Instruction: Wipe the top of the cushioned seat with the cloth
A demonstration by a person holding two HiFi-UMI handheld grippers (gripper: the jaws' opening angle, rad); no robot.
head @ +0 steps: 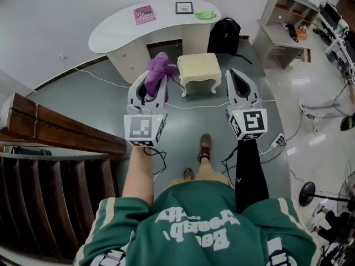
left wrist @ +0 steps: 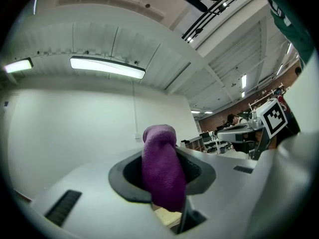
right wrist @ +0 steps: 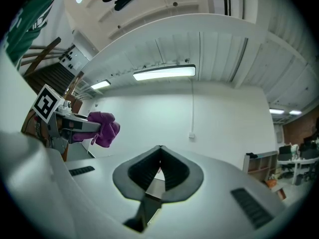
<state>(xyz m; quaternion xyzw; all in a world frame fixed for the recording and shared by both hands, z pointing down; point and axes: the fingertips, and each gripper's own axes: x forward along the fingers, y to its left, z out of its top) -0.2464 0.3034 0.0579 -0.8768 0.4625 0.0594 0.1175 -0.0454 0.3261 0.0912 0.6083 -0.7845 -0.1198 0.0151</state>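
A cream cushioned seat point(head: 198, 66) on curved white legs stands on the floor in front of me, with its top bare. My left gripper point(head: 151, 86) is held in the air to the seat's left and is shut on a purple cloth point(head: 161, 68) that bunches up above its tips. In the left gripper view the cloth point(left wrist: 162, 168) fills the gap between the jaws. My right gripper point(head: 234, 76) hovers just right of the seat, shut with nothing in it. In the right gripper view its jaws point(right wrist: 160, 153) meet at the tips. That view also shows the cloth point(right wrist: 103, 128) at its left.
A curved white desk point(head: 119, 29) behind the seat carries a pink book point(head: 144, 14), a framed card point(head: 184, 8) and a green item point(head: 205, 15). A black backpack point(head: 223, 36) leans beside it. A white shelf unit point(head: 288, 21) stands at the right, a wooden railing point(head: 55, 132) at the left, and cables point(head: 274, 143) lie on the floor.
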